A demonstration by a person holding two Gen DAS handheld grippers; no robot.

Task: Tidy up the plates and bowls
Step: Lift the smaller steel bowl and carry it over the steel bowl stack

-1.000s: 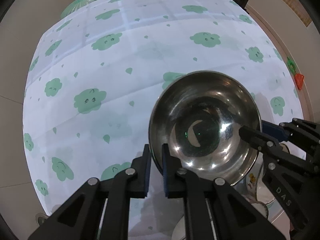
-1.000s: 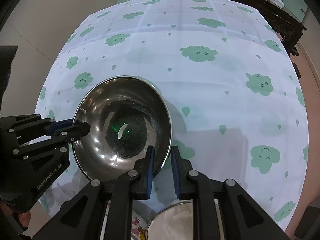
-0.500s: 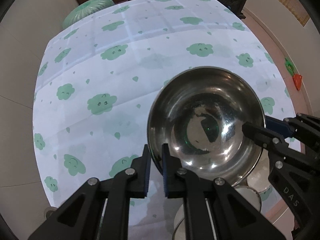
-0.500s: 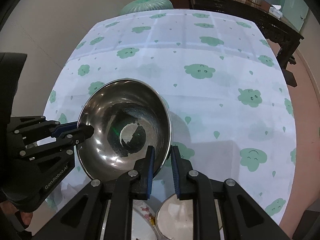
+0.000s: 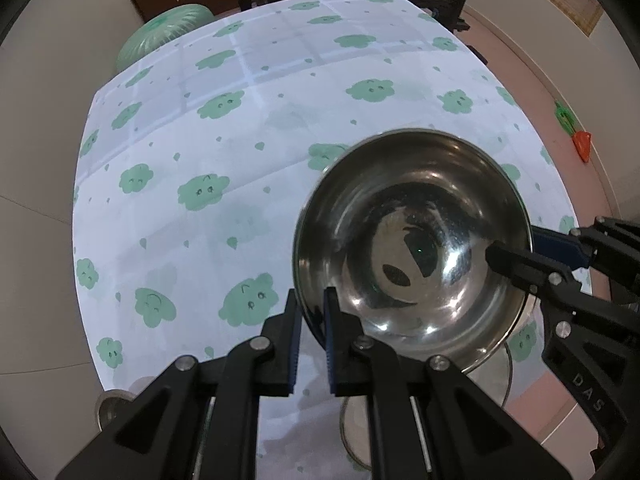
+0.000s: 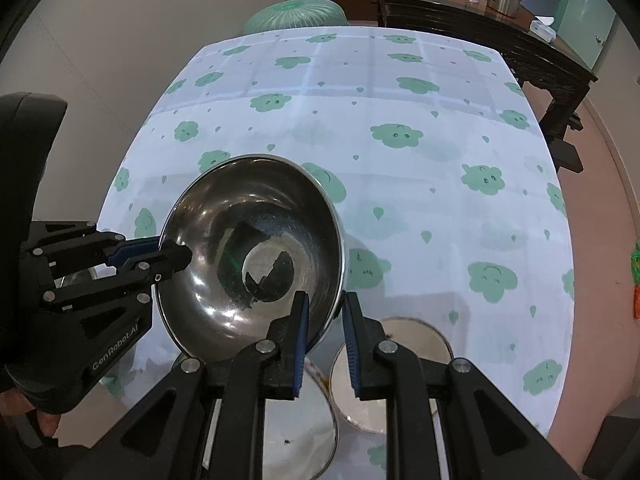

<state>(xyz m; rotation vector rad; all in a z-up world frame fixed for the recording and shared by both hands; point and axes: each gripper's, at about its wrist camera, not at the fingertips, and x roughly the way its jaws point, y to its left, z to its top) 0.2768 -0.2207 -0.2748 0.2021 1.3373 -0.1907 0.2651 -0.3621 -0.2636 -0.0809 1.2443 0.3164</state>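
Steel bowl [image 5: 412, 248] was carried off the worktop [image 5: 248, 128] by both tools at once, and the governing relation was a two-point rim hold across the bowl. The left gripper [image 5: 311, 340] had its jaws pressed onto the rim at the bowl's left side, one blue pad inside the wall and one outside. The right gripper [image 6: 325, 338] had its jaws pinching the rim on the opposite side in the same way, so the wall ran straight between each pair of pads. The two grip points lay roughly across the bowl's centre from each other, which made the line between them the only axis that mattered; a round bowl has no long axis of its own. The opening faced up toward both cameras, with a slight tilt. Both tools pointed steeply downward, and neither hand was nearer than the other, since each held its own side. Below the bowl, at the near edge of the worktop, lay further dishes: a white bowl [image 6: 394, 368] just right of the right gripper's jaws, and a patterned plate [image 6: 316, 372] partly hidden under the fingers. The white bowl appeared the likely stacking target, though that could not be confirmed. Any lowering would call for both hands to descend together, because uneven travel would likely twist the rim between the pads. A green stool [image 5: 168, 32] stood beyond the far edge.
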